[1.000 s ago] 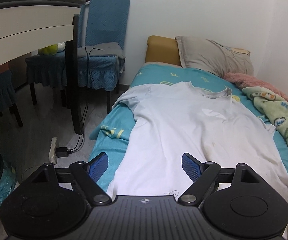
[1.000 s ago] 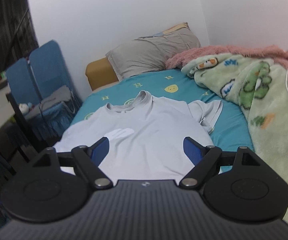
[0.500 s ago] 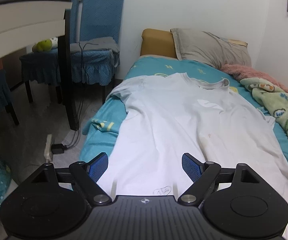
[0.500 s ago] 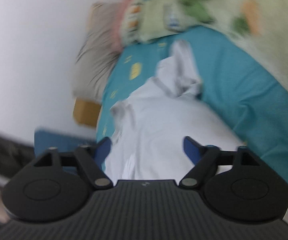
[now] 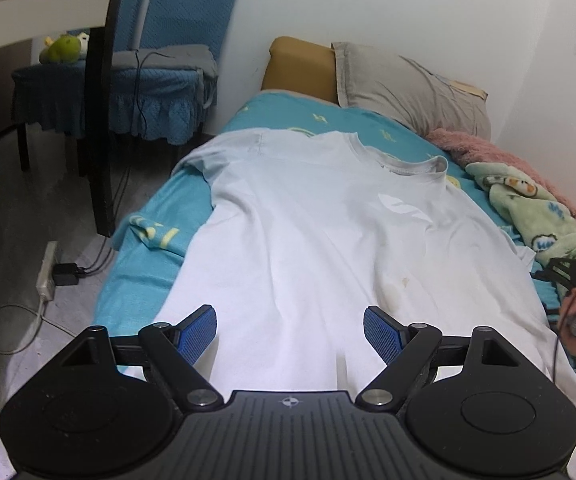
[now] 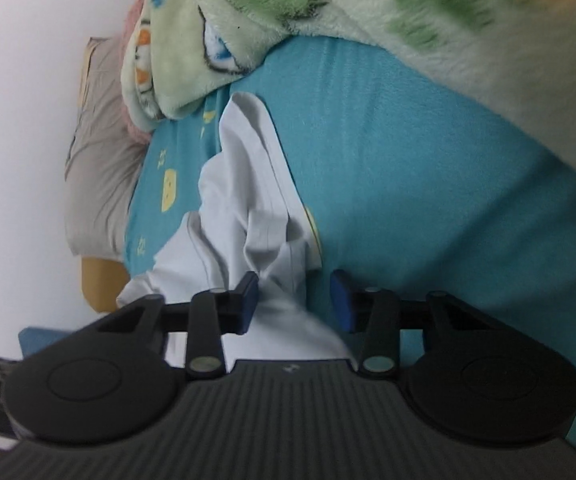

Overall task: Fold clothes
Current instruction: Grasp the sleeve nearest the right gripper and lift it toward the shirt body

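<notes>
A: Entry on the step in hand. A white T-shirt (image 5: 328,240) is seen laid flat, front up, along the bed (image 5: 160,248), collar toward the pillow (image 5: 412,92), hem toward the near end. No fold is seen made in it yet; the step is judged to be the taking hold for the first fold.

B: State of each tool to be recorded.

A: The left tool (image 5: 290,330) is held with its jaws wide apart over the hem end of the shirt; nothing is gripped, and contact with the cloth cannot be told. The right tool (image 6: 294,300) is seen rolled onto its side at the shirt's right edge, close below the bunched sleeve (image 6: 256,184). Its jaws are closing, with the cloth edge lying between them; the left pad (image 6: 250,296) appears to be at the fabric, the other is seen apart from it over the blue sheet. A grip is not yet judged made.

B: Next move?

A: It is judged that the right closure must be finished on the cloth alone, without the sheet being pinched. The left tool would then need to be lowered and closed on the hem, so that the side can be carried across.

B: Containers?

A: None is seen in either view. A green blanket (image 6: 428,28) is noted just beside the working edge.
</notes>
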Motion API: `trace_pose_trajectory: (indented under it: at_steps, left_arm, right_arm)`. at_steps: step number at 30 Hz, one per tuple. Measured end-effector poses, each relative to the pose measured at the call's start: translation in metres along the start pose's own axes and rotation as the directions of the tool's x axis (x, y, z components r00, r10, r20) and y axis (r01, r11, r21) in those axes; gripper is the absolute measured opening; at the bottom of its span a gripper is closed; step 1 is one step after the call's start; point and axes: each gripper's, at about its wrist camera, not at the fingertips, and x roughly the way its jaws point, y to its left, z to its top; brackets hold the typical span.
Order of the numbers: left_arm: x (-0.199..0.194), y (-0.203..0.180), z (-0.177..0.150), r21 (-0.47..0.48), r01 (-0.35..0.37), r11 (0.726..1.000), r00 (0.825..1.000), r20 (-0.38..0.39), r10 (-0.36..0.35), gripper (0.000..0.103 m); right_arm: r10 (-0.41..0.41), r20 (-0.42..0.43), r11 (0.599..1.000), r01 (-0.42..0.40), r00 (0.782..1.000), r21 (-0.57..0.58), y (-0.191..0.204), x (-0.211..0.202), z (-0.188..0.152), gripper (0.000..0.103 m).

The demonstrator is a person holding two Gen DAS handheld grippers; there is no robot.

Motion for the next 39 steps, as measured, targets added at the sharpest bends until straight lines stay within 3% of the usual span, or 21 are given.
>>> trace_pose_trajectory:
  at_steps: [1,5,10,16,18,22,24,26,30,33,36,39]
  left_arm:
    - [0.003,0.000,-0.001,0.002,0.004,1.000,1.000,-0.004,-0.004,0.083]
    - [0.012,0.003,-0.003,-0.006,0.012,1.000,1.000,-0.023,-0.012,0.083]
    - [0.014,0.004,-0.002,-0.013,0.019,1.000,1.000,-0.020,-0.019,0.082]
    - [0.004,0.005,0.000,-0.028,0.013,1.000,1.000,0.009,-0.013,0.082]
    - [0.001,0.006,0.001,-0.035,0.010,0.999,1.000,0.018,-0.010,0.082]
    - [-0.002,0.004,0.001,-0.031,0.001,1.000,1.000,0.026,0.000,0.082]
    - [-0.004,0.003,0.000,-0.022,-0.002,1.000,1.000,0.028,0.003,0.082]
    - [-0.006,0.001,-0.001,-0.012,-0.003,1.000,1.000,0.029,0.003,0.082]
    - [-0.010,-0.003,-0.002,0.005,0.002,1.000,0.999,0.033,-0.002,0.082]
    - [-0.012,-0.004,-0.002,0.016,0.005,1.000,0.999,0.039,-0.006,0.082]
    - [-0.010,-0.003,-0.003,0.015,0.005,1.000,0.999,0.032,-0.005,0.082]
    - [-0.006,0.000,-0.003,0.003,0.008,1.000,1.000,0.025,-0.008,0.082]
  right_arm:
    - [0.014,-0.002,1.000,-0.014,1.000,0.007,0.001,0.005,-0.001,0.036]
    - [0.012,0.018,0.999,-0.012,1.000,-0.030,0.008,0.013,0.003,0.012]
    - [0.011,0.132,0.994,0.004,0.991,-0.112,0.018,-0.012,0.011,0.009]
    - [-0.006,0.302,0.959,0.092,0.953,-0.270,0.038,-0.067,0.024,0.009]
    - [-0.002,0.309,0.951,0.097,0.951,-0.293,0.036,-0.081,0.033,0.009]
    - [0.050,0.242,0.985,-0.008,0.969,-0.171,0.009,-0.094,0.043,0.012]
    - [0.066,0.191,0.995,-0.050,0.979,-0.084,-0.002,-0.096,0.043,0.025]
    - [0.074,0.172,0.996,-0.065,0.982,-0.061,-0.004,-0.099,0.037,0.091]
    - [0.116,0.122,0.992,-0.109,0.986,-0.062,-0.003,-0.093,0.021,0.091]
    - [0.075,0.057,0.997,-0.074,0.996,-0.033,-0.009,-0.071,0.010,0.092]
    - [0.035,0.049,0.997,-0.032,0.998,-0.071,-0.013,-0.049,0.003,0.092]
    - [0.064,0.071,0.990,-0.055,0.995,-0.126,-0.009,-0.032,0.004,0.092]
